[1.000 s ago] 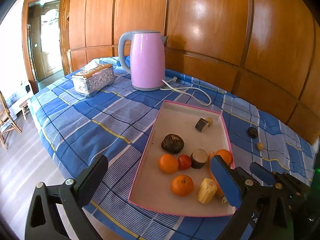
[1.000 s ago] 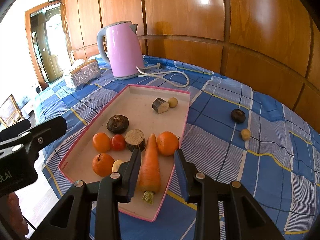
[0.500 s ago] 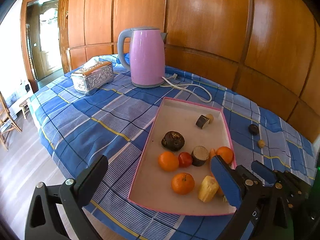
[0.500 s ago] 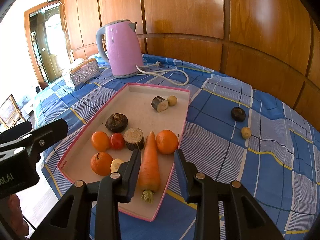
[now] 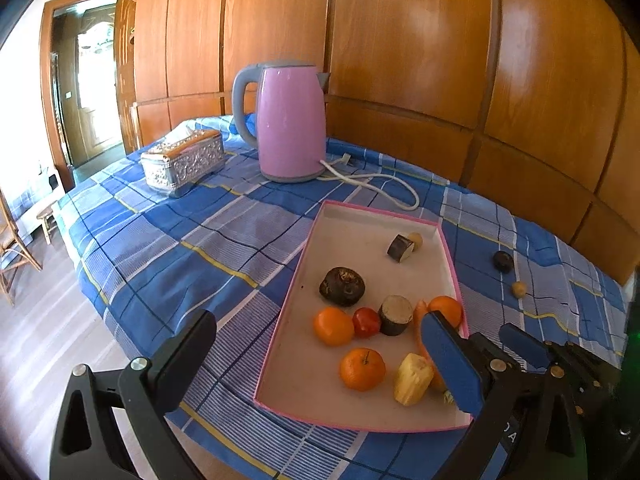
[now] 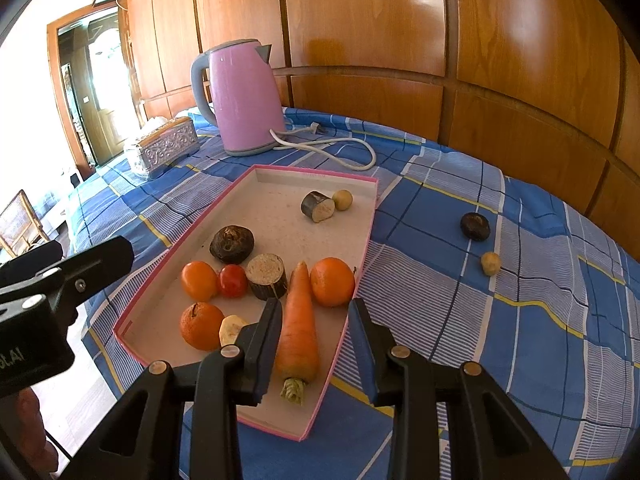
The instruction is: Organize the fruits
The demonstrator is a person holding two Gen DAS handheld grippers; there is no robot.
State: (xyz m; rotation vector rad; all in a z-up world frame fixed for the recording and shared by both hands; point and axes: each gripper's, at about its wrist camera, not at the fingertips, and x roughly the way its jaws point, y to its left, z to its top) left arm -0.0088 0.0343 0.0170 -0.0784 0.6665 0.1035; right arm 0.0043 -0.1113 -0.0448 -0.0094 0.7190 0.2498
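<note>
Right gripper (image 6: 314, 320) poised low over the near end of the pink-rimmed tray (image 6: 370, 216), fingers apart, straddling the carrot (image 6: 298, 320) without visibly touching it. Carrot lying lengthwise in the tray, tip toward 12 o'clock, green stub toward 6. At the carrot's 1 o'clock, an orange (image 6: 333, 282); at its 11 o'clock, a cut brown-skinned chunk (image 6: 267, 276), then a small red fruit (image 6: 233, 281) and a second orange (image 6: 199, 280) in a row toward 9. Third orange (image 6: 201, 326) and a pale yellow piece (image 6: 232, 329) at the tray's 7 o'clock corner. Dark round fruit (image 6: 232, 244) mid-tray; toward 12, a dark-skinned slice (image 6: 318, 207) touching a small yellowish ball (image 6: 343, 200).

Outside the tray at 3 o'clock, on the blue checked cloth (image 6: 520, 320): a dark round fruit (image 6: 475, 226) and a small tan one (image 6: 491, 263).

Left gripper (image 5: 320, 344) hovering at the tray's near left corner, fingers wide apart, holding nothing. Partial white lettering, roughly "LAI", on its body in the right wrist view; not fully readable.

Pink kettle (image 5: 290, 124) and silver embossed box (image 5: 182, 162) at 11 o'clock beyond the tray.
</note>
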